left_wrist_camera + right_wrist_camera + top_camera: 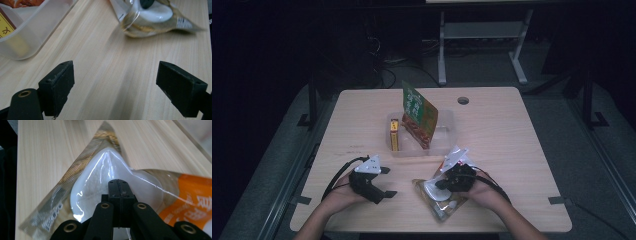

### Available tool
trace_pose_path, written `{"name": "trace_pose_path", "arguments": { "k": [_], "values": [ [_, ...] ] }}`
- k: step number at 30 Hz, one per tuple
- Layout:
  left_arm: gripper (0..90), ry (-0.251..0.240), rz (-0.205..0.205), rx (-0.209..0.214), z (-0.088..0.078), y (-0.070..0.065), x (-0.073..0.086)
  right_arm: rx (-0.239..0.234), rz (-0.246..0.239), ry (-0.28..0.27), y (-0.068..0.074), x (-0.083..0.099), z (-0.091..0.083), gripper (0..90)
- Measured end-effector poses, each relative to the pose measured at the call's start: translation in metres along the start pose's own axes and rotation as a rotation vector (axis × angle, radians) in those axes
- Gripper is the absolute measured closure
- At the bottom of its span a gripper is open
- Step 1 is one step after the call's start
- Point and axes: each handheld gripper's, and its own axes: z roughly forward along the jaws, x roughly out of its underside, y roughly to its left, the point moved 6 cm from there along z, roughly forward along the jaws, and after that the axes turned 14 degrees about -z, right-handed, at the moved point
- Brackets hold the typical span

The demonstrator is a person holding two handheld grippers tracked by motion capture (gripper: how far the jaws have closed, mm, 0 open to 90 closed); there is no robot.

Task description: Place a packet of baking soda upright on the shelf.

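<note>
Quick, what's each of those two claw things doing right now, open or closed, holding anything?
Left gripper: open, holding nothing, over bare table.
Right gripper: shut, jaws together against the clear snack packet; whether it pinches the film cannot be told.

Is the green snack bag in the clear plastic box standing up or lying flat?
Standing up, tilted. The green snack bag rises above the rim of the clear plastic box, leaning to one side beside a yellow packet.

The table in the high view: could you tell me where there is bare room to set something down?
The table is bare right of the clear bin, and on the left between the bin and the edge. The near middle is crowded: left gripper, and right gripper shut on the clear food packet. The bin holds a green bag and a yellow box.
</note>
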Motion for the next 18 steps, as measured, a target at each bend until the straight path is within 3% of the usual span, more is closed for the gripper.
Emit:
{"name": "trace_pose_path", "arguments": {
  "k": [14,18],
  "values": [
    [14.0,-0.015,0.0,0.003,-0.004,-0.001,-0.003,-0.043,-0.112,-0.022,0.019,-0.055,0.043,90.0],
    [14.1,-0.015,0.008,0.014,-0.004,-0.003,-0.004,-0.038,-0.112,-0.036,0.018,-0.058,0.038,84.8]
  ]
}}
